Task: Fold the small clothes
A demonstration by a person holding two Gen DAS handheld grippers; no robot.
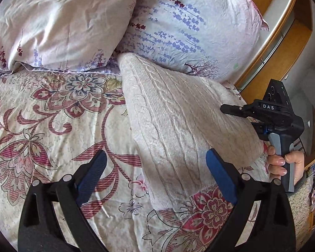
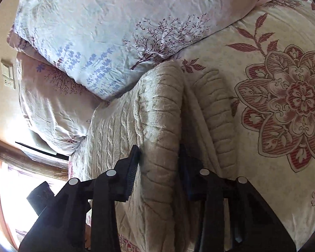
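Floral bedding covers the bed (image 1: 52, 126), with two pillows (image 1: 189, 31) stacked at its head and a wooden shelf unit at 2 o'clock in the left wrist view. On the quilt lies the task's garment, a cream cable-knit sweater (image 1: 178, 126), already folded into a long band that runs from the pillows at 12 o'clock down toward 6 o'clock.

The left gripper (image 1: 155, 174) hangs released, its blue pads spread wide to either side of the sweater's near end and touching nothing. The right gripper (image 2: 159, 168) grasps a raised ridge of the knit, both pads pressed into the fold; in the left view it shows at 3 o'clock, held by a hand (image 1: 283, 163) at the sweater's right edge.

Judging by this, the fold is midway: one side is doubled over and the right gripper has taken hold for the next turn. That move likely calls for lifting the pinched edge and carrying it across or along the band, while the free left gripper pins or takes the near end, so the layers do not slide apart.
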